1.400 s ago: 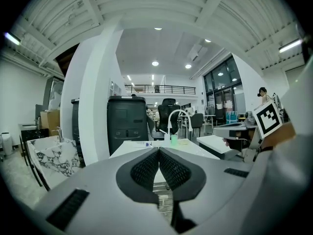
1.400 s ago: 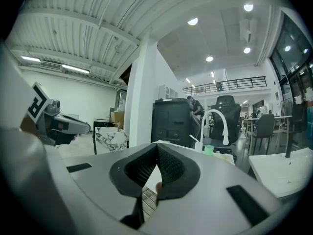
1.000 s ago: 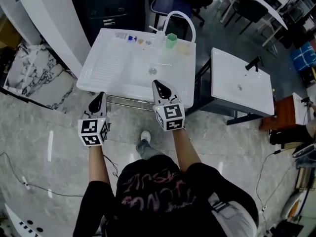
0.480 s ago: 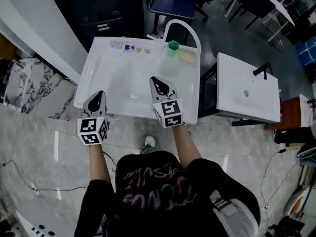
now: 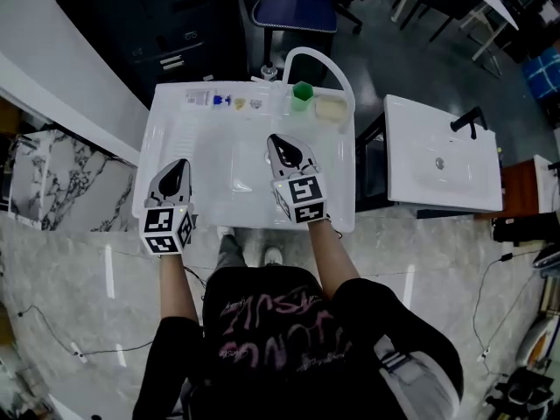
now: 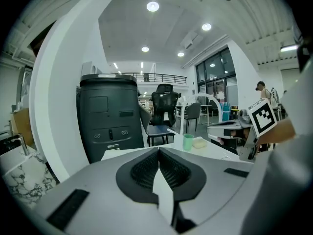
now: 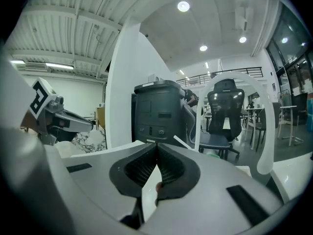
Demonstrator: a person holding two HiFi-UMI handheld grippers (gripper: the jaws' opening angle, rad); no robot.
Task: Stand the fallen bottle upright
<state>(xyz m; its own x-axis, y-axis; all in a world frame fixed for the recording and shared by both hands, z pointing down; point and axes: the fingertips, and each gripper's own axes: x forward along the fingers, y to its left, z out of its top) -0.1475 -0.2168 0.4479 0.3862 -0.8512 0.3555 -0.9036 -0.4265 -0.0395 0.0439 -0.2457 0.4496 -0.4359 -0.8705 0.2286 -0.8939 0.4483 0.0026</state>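
A small clear bottle [image 5: 199,99] with a blue cap lies on its side on the back left ledge of the white sink unit [image 5: 188,129]. My left gripper [image 5: 179,164] is shut and empty, over the sink's front left edge, well short of the bottle. My right gripper [image 5: 276,142] is also shut and empty, above the basin's middle. The left gripper view shows the shut jaws of my left gripper [image 6: 159,151] and the white top beyond; the bottle does not show there. In the right gripper view, the pads of my right gripper [image 7: 157,147] meet at the tip.
A green cup [image 5: 302,94] and a pale soap bar [image 5: 331,108] stand at the back right under a white arched faucet [image 5: 341,64]. A second white basin [image 5: 437,160] is to the right, with a dark cabinet [image 5: 175,24] and a blue chair [image 5: 297,7] behind.
The person has stepped up to the sink. Both grippers have moved forward from in front of its edge to over it. Both stayed shut.
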